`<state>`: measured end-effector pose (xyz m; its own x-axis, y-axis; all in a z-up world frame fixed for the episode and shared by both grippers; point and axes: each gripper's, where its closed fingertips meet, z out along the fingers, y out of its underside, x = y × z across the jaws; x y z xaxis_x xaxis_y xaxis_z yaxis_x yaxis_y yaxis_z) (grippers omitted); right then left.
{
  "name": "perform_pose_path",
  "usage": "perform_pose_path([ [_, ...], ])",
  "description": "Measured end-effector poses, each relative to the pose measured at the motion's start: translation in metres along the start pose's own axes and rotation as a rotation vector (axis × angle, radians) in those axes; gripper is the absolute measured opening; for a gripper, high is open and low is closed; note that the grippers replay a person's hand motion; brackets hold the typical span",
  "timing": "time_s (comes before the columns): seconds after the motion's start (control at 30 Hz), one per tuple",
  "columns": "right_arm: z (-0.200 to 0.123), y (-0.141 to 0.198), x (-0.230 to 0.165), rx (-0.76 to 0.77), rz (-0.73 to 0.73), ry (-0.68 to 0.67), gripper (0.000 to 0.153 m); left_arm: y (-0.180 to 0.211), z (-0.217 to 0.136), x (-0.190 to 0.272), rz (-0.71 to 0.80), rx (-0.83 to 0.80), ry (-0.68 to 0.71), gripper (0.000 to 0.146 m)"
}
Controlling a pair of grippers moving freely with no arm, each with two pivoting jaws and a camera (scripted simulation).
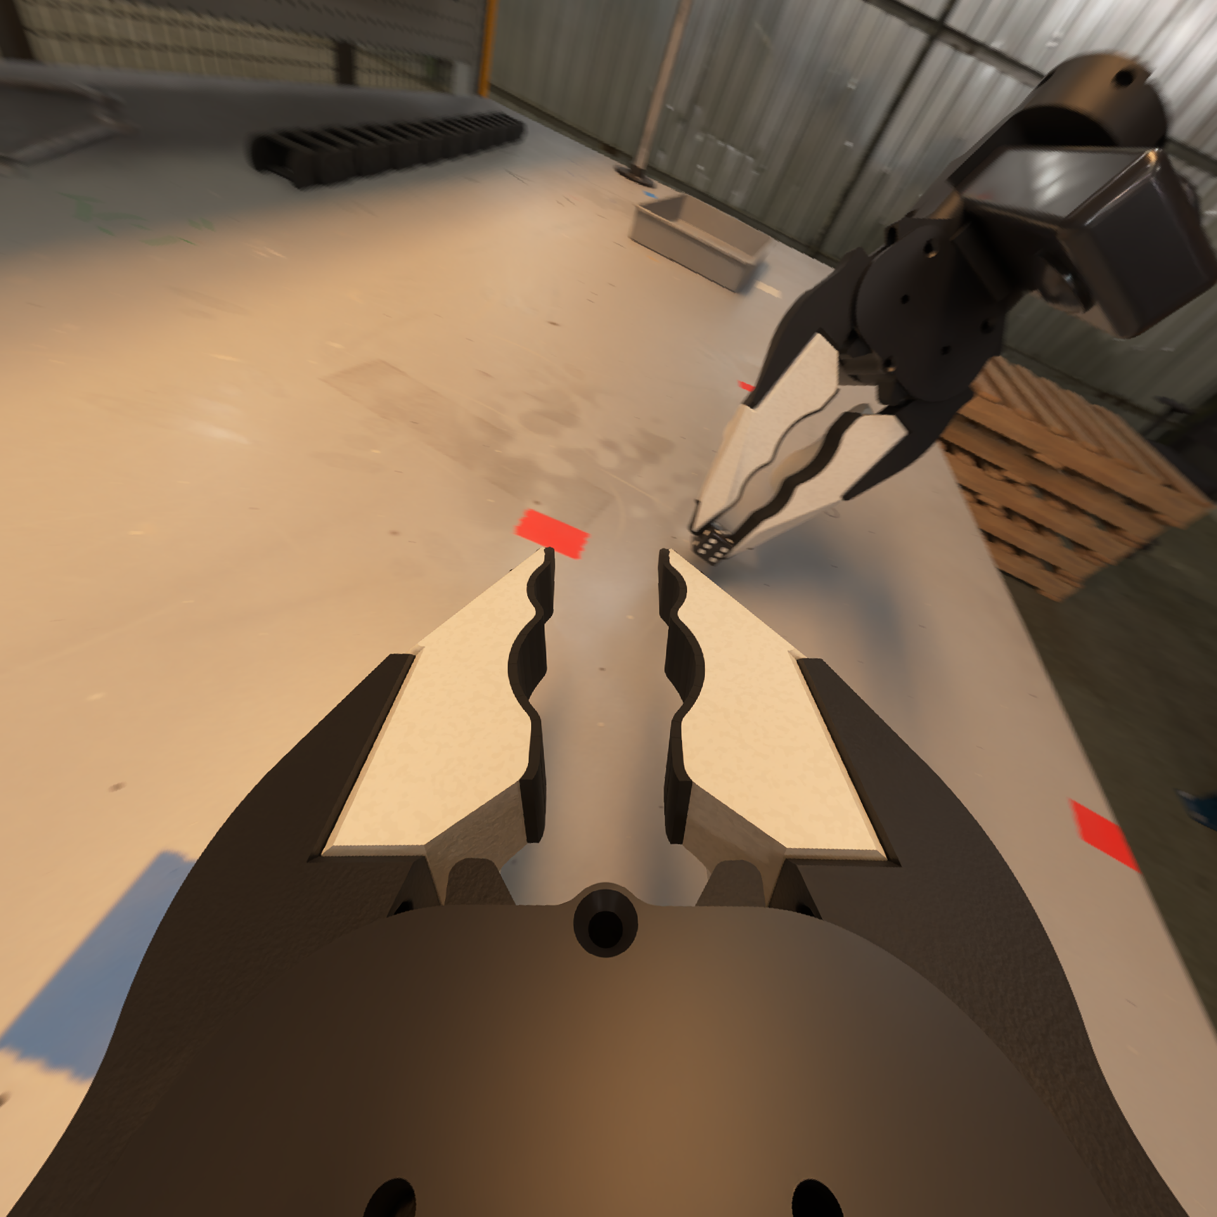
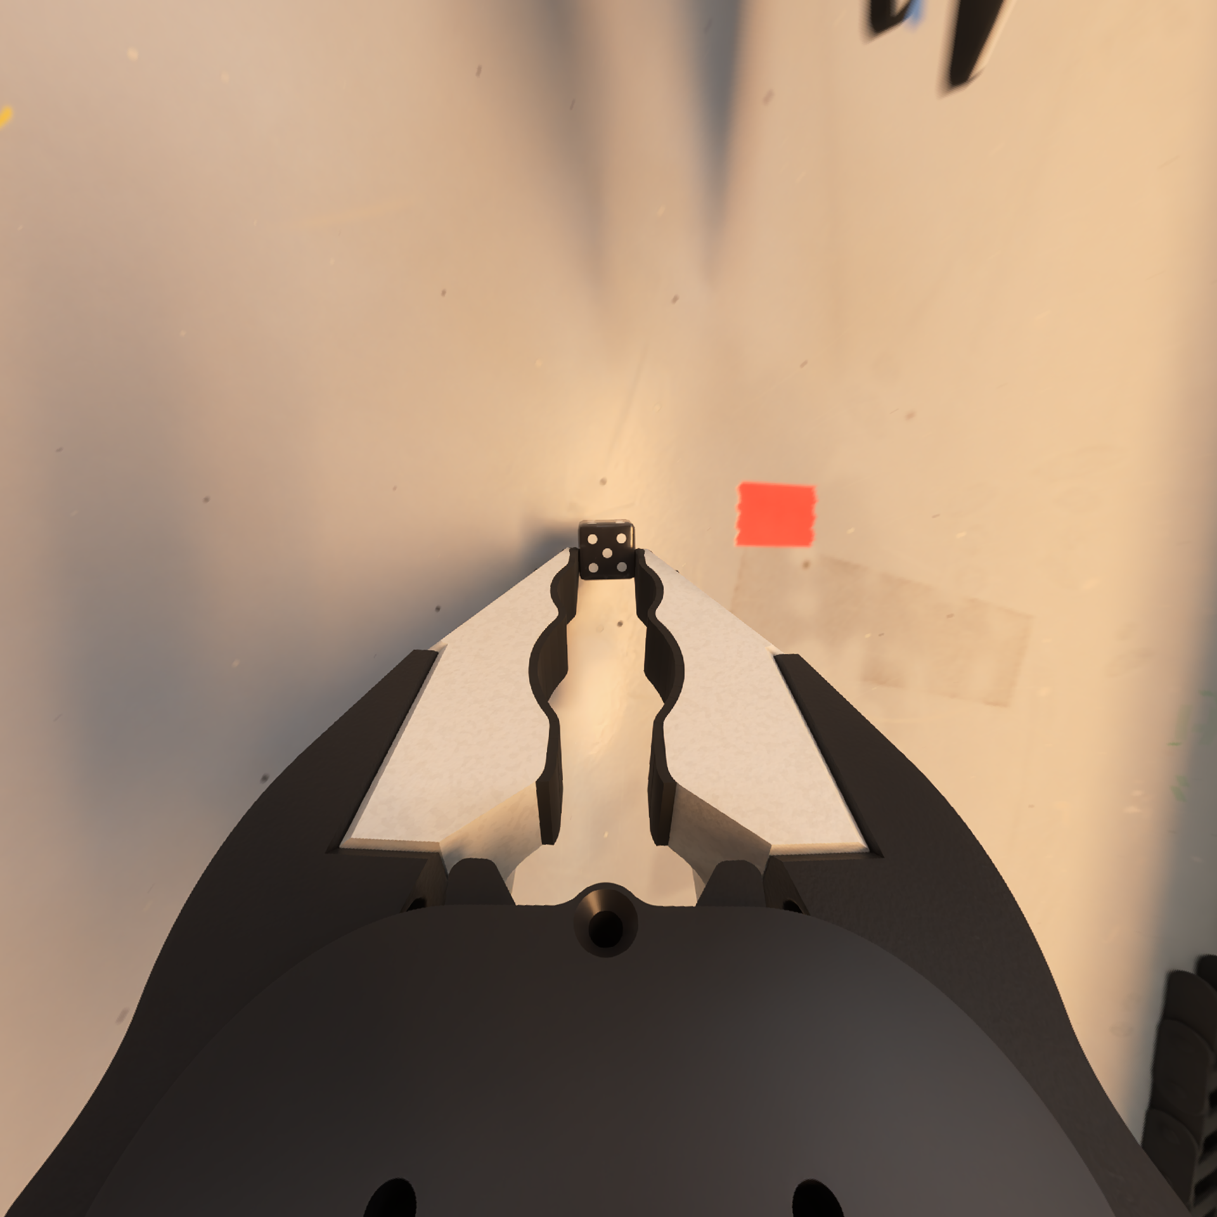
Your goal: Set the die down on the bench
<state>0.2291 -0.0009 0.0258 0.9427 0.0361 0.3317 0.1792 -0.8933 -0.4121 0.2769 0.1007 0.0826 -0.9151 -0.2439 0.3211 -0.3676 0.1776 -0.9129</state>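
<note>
Your right claw (image 2: 606,552) pinches the black die (image 2: 606,550) at its tips, low over the worktop (image 2: 329,329), left of a red tape mark (image 2: 776,513); whether it touches is unclear. Release remains. Your left claw (image 1: 606,556) idles, narrowly parted, empty.

die (image 2: 606,552): side faces covered by the right gripper's (image 2: 606,560) fingertips; whether its underside touches the bench (image 2: 329,329) cannot be told.
left gripper (image 2: 948,33): in the right wrist view only blurred dark tips, cut off by the top edge.
black ribbed object (image 1: 388,148): blurred, kind unclear.
blue patch (image 1: 85,974): cut off at left edge.
</note>
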Motion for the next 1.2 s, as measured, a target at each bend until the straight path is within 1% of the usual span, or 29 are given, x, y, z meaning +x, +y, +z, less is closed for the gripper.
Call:
perform_pose_path([
  [0.07, 0.001, 0.006, -0.002, -0.085, 0.013, -0.090, 0.016, -0.004, -0.005, -0.011, 0.039, 0.034, -0.085, 0.031],
  [0.17, 0.006, 0.014, 0.000, -0.170, 0.023, -0.150, 0.016, -0.014, -0.015, -0.024, 0.141, 0.081, -0.220, 0.029],
  [0.23, 0.009, 0.015, -0.001, -0.188, 0.039, -0.186, 0.016, -0.021, -0.021, -0.027, 0.205, 0.108, -0.284, 0.029],
  [0.33, 0.011, 0.012, -0.001, -0.156, 0.060, -0.197, 0.016, -0.026, -0.025, -0.028, 0.273, 0.129, -0.333, 0.028],
  [0.47, 0.011, 0.010, 0.001, -0.105, 0.076, -0.171, 0.018, -0.024, -0.024, -0.028, 0.300, 0.117, -0.340, 0.028],
  [0.57, 0.004, 0.000, 0.007, 0.010, 0.108, -0.133, 0.022, -0.024, -0.024, -0.028, 0.323, 0.112, -0.355, 0.028],
  [0.67, -0.014, -0.018, 0.021, 0.229, 0.155, -0.046, 0.026, -0.028, -0.027, -0.028, 0.354, 0.121, -0.382, 0.029],
  [0.8, -0.052, -0.040, 0.051, 0.610, 0.280, 0.143, 0.031, -0.035, -0.033, -0.030, 0.370, 0.161, -0.416, 0.029],
  [0.87, -0.071, -0.041, 0.068, 0.779, 0.353, 0.258, 0.032, -0.039, -0.036, -0.032, 0.374, 0.187, -0.438, 0.030],
  [0.93, -0.085, -0.034, 0.085, 0.890, 0.432, 0.375, 0.032, -0.043, -0.041, -0.035, 0.374, 0.210, -0.465, 0.030],
  [1.03, -0.096, -0.018, 0.105, 0.965, 0.533, 0.505, 0.032, -0.047, -0.049, -0.041, 0.368, 0.242, -0.506, 0.031],
  [1.13, -0.098, -0.003, 0.117, 0.944, 0.546, 0.627, 0.033, -0.049, -0.057, -0.051, 0.358, 0.262, -0.547, 0.031],
  [1.2, -0.096, 0.005, 0.122, 0.912, 0.551, 0.676, 0.034, -0.051, -0.062, -0.058, 0.346, 0.270, -0.567, 0.031],
])
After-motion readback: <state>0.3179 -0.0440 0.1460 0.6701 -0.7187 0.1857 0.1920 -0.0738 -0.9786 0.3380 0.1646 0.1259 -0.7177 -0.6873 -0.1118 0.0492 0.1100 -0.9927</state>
